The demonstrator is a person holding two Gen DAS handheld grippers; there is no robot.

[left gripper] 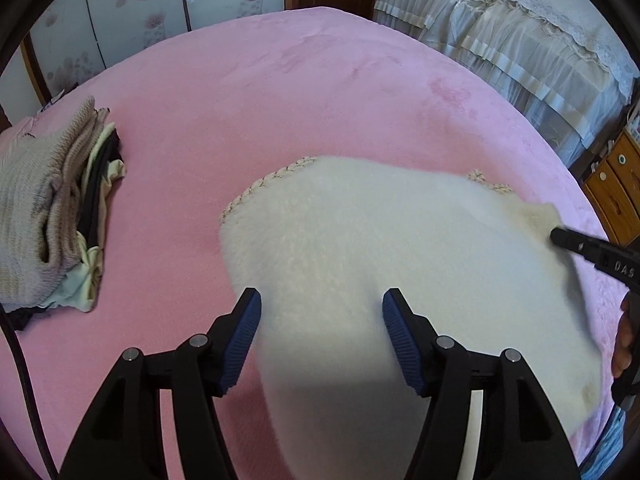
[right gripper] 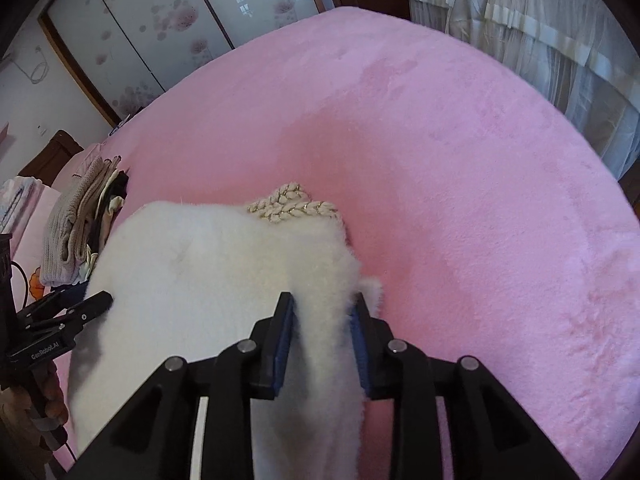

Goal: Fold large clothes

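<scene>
Stack of folded knit clothes (left gripper: 52,208) lies at left bed edge, apart from work. Left gripper (left gripper: 322,340) stands apart, straddling fluffy white braid-trimmed garment (left gripper: 360,240) on pink plush bedspread (left gripper: 280,92). Right gripper (right gripper: 322,344) is clamped on garment's right edge, likely to carry fold. Far half of bed gives open room.

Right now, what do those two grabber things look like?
Both are black plastic claws with two fingers each. The left gripper and the right gripper have ribbed blue pads on the insides of their fingers, and round silver pins at the hinges. White letters are printed on their sides. A dark cable hangs by the left one.
</scene>
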